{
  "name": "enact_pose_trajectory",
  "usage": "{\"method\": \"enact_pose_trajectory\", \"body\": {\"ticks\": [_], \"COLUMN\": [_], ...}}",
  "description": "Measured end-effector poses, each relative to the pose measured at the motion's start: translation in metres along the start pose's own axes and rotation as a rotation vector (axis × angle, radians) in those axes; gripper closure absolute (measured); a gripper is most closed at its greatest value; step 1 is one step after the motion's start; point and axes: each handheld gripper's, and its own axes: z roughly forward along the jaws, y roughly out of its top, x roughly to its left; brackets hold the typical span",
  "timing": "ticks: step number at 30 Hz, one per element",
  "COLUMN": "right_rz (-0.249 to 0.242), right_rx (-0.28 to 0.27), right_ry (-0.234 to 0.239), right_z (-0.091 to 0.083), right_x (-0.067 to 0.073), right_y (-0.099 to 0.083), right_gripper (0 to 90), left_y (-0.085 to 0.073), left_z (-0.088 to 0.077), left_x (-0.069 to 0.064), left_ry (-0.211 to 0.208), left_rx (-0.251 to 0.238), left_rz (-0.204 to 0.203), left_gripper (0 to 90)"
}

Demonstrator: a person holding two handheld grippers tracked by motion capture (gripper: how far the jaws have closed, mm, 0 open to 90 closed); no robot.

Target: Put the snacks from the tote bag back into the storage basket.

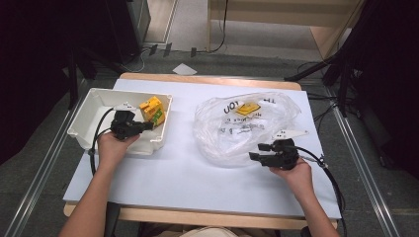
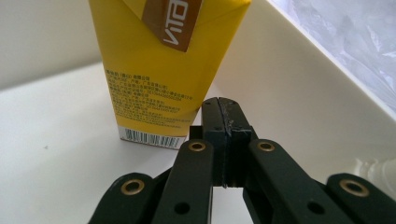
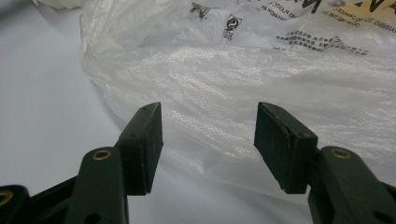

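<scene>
A yellow drink carton stands inside the white bin at the table's left. My left gripper is in the bin, jaws shut with nothing between them; in the left gripper view the carton rises just behind the closed tips. A clear plastic bag with black print lies at the right, a yellow item showing through its far side. My right gripper stands open at the bag's near edge; in the right gripper view the bag lies just beyond the empty gap.
The tabletop is covered by a white sheet. The bin's right wall runs close beside the left gripper. A wooden table edge shows at the front. Metal rails and dark equipment flank the table on both sides.
</scene>
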Motion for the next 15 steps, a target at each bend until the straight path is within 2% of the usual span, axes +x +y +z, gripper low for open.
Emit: {"method": "enact_pose_trajectory", "body": {"ticks": [10,15], "right_rz": [-0.007,-0.007], "right_rx": [0.002,0.007], "right_ry": [-0.001,0.004], "right_z": [0.0000,0.0011], "right_x": [0.0007,0.0020], "right_y": [-0.0006,-0.0013], "right_gripper": [42.9,42.9], "left_y": [-0.0002,0.0004], "left_z": [0.0008,0.0021], "left_x": [0.0047,0.0085], "left_ry": [0.012,0.003], "left_rx": [0.004,-0.001], "left_rz": [-0.010,-0.017], "left_gripper": [90.0,90.0]}}
